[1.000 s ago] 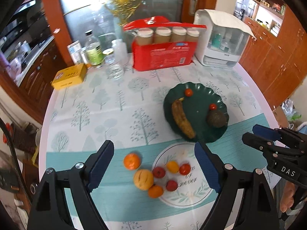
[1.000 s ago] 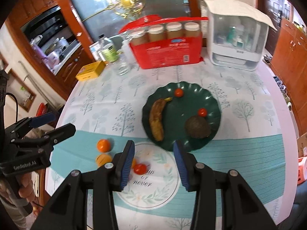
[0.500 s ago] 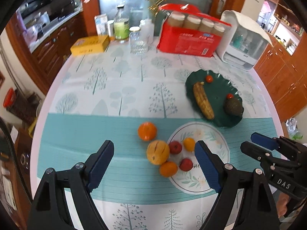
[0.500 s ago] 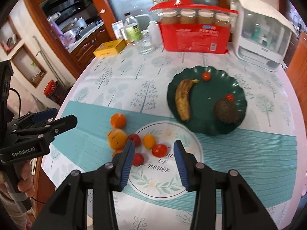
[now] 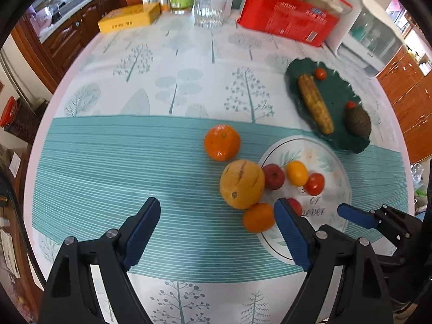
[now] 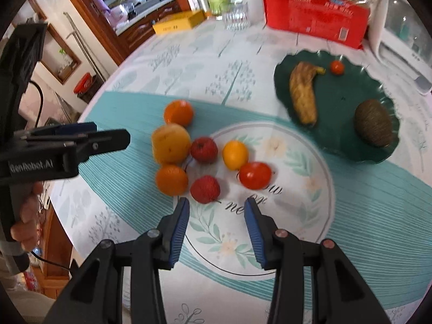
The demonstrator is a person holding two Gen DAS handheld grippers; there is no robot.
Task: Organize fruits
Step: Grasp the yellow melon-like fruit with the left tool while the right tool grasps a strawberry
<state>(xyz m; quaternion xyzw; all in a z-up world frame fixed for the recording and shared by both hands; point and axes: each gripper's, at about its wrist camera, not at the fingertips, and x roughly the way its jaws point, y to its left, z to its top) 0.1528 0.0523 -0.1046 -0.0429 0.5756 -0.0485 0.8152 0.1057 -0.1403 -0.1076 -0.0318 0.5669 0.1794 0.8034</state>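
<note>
A dark green plate [image 6: 343,140] with a wavy rim sits on the far right part of the round table [image 5: 135,86]. In it lie a brown-spotted banana [image 6: 302,91], a rough dark avocado [image 6: 374,122] and two small red tomatoes, one by the banana's tip [image 6: 337,67] and one just behind the avocado [image 5: 351,104]. Nearer is a white circle with leaves and words [image 6: 297,216] printed on the cloth; I cannot tell if it is a real plate. On it are a red fruit [image 6: 204,149], a small yellow-orange fruit [image 6: 235,154], a red tomato [image 6: 255,175] and a bumpy red fruit [image 6: 205,189]. Just off its left side, on the blue stripes, a big yellow fruit [image 6: 170,143] touches the red fruit, with one orange [image 6: 178,112] behind it and another orange [image 6: 171,179] in front. The left gripper [image 5: 216,232] is wide open and holds nothing; it hangs over bare striped cloth, with lots of free room to its left. The right gripper [image 6: 214,216] is partly open and holds nothing too, with the bumpy red fruit just past its tips. At the back edge stand a red box [image 6: 313,10], a yellow box [image 6: 178,23], a glass jar [image 5: 208,10] and a white case [image 5: 370,27], well away from the fruit.
</note>
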